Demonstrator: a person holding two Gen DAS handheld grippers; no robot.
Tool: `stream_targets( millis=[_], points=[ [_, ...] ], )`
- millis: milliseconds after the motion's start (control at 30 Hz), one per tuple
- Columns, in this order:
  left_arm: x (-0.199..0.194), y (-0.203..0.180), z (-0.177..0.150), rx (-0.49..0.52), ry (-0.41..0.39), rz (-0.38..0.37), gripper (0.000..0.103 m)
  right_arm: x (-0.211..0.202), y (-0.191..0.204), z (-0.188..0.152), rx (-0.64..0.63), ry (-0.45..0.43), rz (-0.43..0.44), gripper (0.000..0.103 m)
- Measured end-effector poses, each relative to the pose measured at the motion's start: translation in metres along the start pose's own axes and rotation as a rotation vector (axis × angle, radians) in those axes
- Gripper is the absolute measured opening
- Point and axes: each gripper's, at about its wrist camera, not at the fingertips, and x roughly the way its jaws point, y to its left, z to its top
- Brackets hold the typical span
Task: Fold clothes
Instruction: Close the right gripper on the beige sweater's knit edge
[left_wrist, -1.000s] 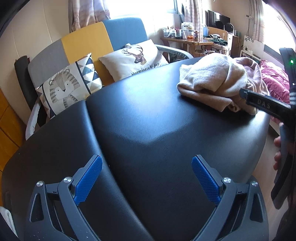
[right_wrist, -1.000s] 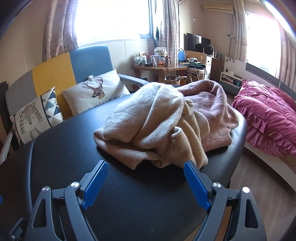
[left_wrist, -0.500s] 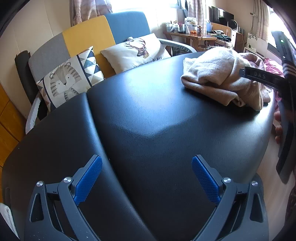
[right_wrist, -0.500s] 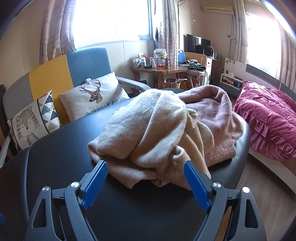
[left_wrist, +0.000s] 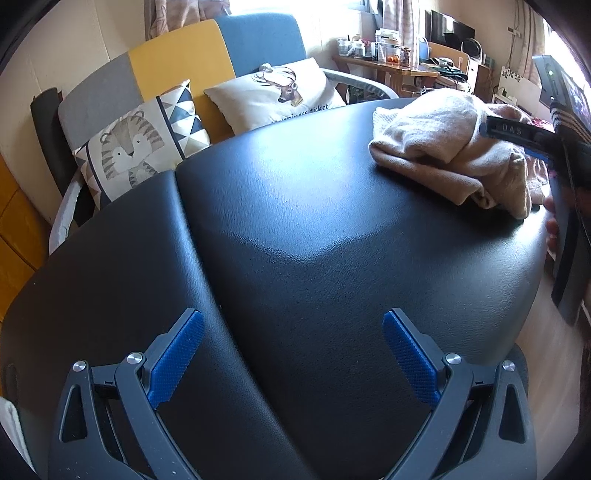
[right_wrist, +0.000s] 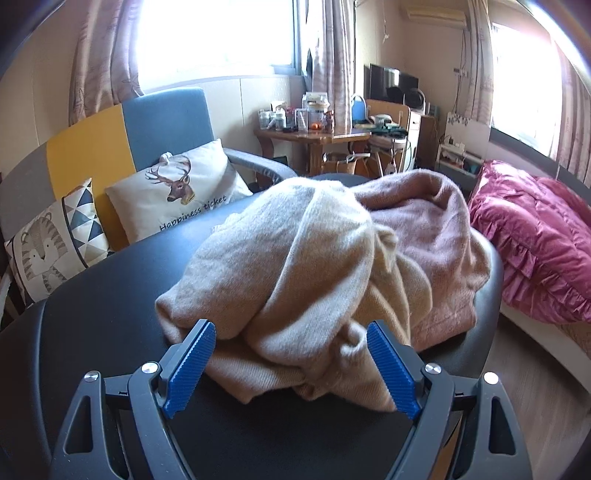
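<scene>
A crumpled beige knit garment (right_wrist: 295, 280) lies heaped on a pinkish one (right_wrist: 439, 236) at the far right end of the black padded table (left_wrist: 314, 229). My right gripper (right_wrist: 291, 352) is open, its blue pads on either side of the heap's near edge, with the cloth between them. From the left wrist view the same heap (left_wrist: 443, 147) sits far off to the right, and the right gripper (left_wrist: 532, 142) reaches into it there. My left gripper (left_wrist: 293, 350) hangs open over bare table, nothing between its pads.
A seam (left_wrist: 192, 236) splits the table top. Behind it stands a sofa (left_wrist: 177, 66) with a tiger cushion (left_wrist: 136, 147) and a deer cushion (left_wrist: 280, 96). A magenta quilt (right_wrist: 535, 243) lies on a bed to the right; a cluttered wooden desk (right_wrist: 314, 136) stands at the back.
My right gripper has moved forward onto the heap, so its pads now straddle the beige cloth's near edge. The left gripper has turned slightly; both stay open.
</scene>
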Motion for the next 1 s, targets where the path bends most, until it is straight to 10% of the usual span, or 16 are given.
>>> stream_targets(
  millis=[533, 633, 700, 1000],
  points=[
    [0.012, 0.03, -0.008, -0.087, 0.039, 0.051, 0.099, 0.06, -0.035, 0.01, 0.067, 0.078, 0.171, 0.083],
    [0.016, 0.034, -0.009, -0.103, 0.055, 0.054, 0.099, 0.073, -0.038, 0.008, 0.08, 0.126, 0.209, 0.058],
    [0.018, 0.035, -0.01, -0.106, 0.06, 0.056, 0.099, 0.082, -0.039, 0.007, 0.087, 0.161, 0.238, 0.015],
    [0.019, 0.047, -0.014, -0.139, 0.067, 0.071, 0.099, 0.059, -0.03, 0.015, 0.144, 0.093, 0.452, 0.009]
  ],
)
